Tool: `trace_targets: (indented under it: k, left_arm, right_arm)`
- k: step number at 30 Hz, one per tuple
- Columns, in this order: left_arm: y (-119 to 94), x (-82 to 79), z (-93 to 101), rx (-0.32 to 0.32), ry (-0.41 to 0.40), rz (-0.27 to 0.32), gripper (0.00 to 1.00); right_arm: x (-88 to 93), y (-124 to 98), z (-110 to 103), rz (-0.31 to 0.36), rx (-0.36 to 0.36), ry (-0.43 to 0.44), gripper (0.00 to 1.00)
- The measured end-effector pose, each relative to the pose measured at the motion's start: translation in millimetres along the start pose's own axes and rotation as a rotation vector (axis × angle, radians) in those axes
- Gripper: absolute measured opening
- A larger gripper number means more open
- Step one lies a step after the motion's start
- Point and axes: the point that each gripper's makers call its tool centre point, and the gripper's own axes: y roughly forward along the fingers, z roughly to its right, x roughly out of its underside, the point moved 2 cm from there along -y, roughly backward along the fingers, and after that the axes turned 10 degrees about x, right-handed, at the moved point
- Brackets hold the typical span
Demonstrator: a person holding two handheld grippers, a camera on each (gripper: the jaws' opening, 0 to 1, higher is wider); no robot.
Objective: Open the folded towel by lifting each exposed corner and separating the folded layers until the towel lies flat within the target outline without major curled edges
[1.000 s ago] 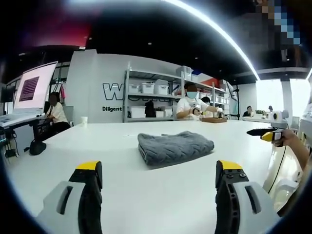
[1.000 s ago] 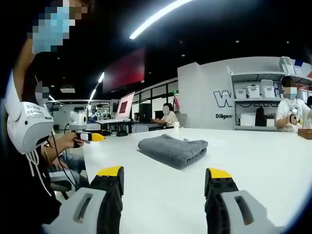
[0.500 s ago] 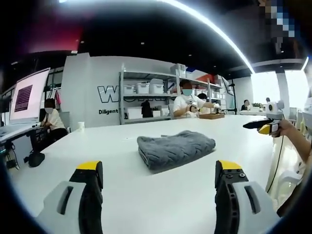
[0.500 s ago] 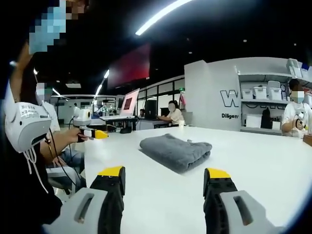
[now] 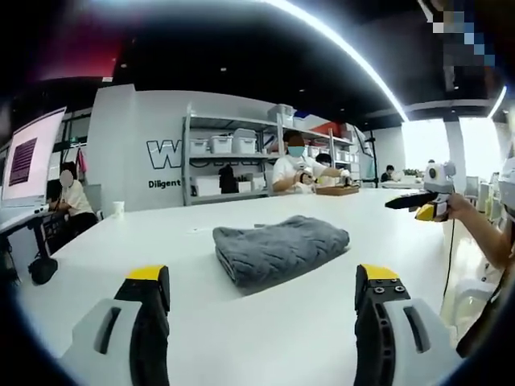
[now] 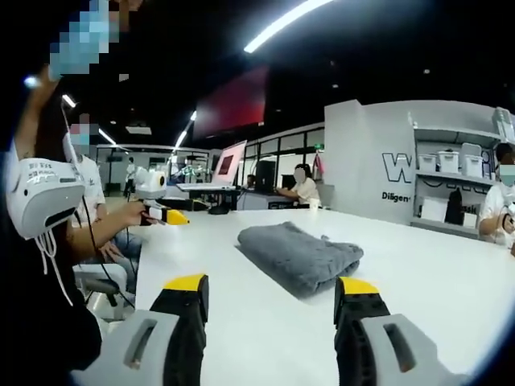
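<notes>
The grey towel (image 5: 280,249) was seen folded into a thick bundle, lying on the white table (image 5: 241,338), roughly mid-surface and well short of either gripper. The stacked layers were exposed at the end facing the left gripper view; a rounded fold was shown towards the right gripper view (image 6: 299,257). No corner had been lifted, so the unfolding was judged not yet begun. No target outline could be made out on the tabletop.

The left gripper (image 5: 261,277) was held low over the table's near edge, jaws wide apart with nothing between them, towel framed in the gap. The right gripper (image 6: 269,283) was held the same way from the other side, jaws likewise spread and empty. That setup was read as a two-sided approach: open jaws pre-set for pinching a corner each, low height chosen so a top layer could be caught without the whole stack being dragged.

Each gripper was also caught in the opposite view, held out in a hand: the right one at the far right (image 5: 422,203), the left one at the left (image 6: 157,211).

Beyond the table, shelving with white bins (image 5: 233,145), a lit monitor (image 5: 28,157) and seated people (image 5: 68,197) were visible; none were judged relevant to the grasp.
</notes>
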Motion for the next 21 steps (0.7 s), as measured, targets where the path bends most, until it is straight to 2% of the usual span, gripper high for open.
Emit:
trace_targets:
  k: [8, 11, 16, 21]
  left_arm:
    - [12, -9.0, -8.0, 0.034, 0.000, 0.018, 0.94]
    - [19, -11.9, -5.7, 0.108, 0.019, 0.022, 0.96]
    - [29, -18.9, -8.5, 0.133, -0.006, 0.063, 0.94]
    - [39, -17.3, -13.5, 0.125, 0.010, 0.016, 0.93]
  right_arm:
    - [-3.9, 11, 5, 0.001, -0.019, 0.025, 0.61]
    - [-7.3, 18, 11, 0.020, -0.014, 0.058, 0.57]
    - [-6.5, 26, 17, 0.023, -0.007, 0.073, 0.57]
    - [-2.7, 33, 19, 0.003, -0.015, 0.060, 0.57]
